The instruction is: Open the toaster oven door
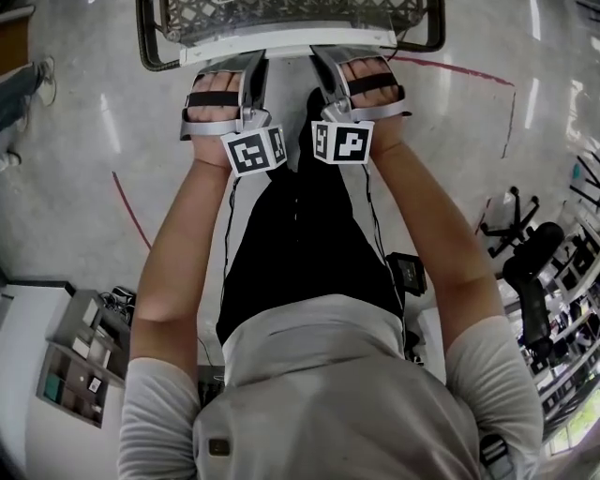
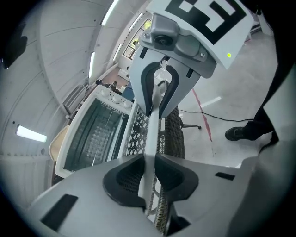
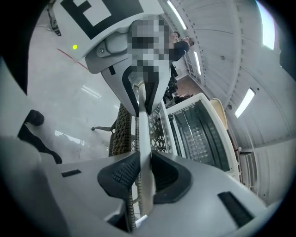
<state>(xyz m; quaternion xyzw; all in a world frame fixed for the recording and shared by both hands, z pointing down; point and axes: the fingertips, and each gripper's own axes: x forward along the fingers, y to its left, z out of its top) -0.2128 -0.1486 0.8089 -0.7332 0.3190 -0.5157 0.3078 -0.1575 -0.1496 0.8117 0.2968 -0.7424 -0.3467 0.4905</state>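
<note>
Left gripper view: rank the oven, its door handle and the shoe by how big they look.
1. oven: largest.
2. handle: long but thin, and nearest the camera, so its place is less sure.
3. shoe: smallest, far off on the floor.

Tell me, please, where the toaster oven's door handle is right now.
The white door handle runs across the top of the head view, clamped side by side by the left gripper and right gripper, with the glass door beyond.
</note>
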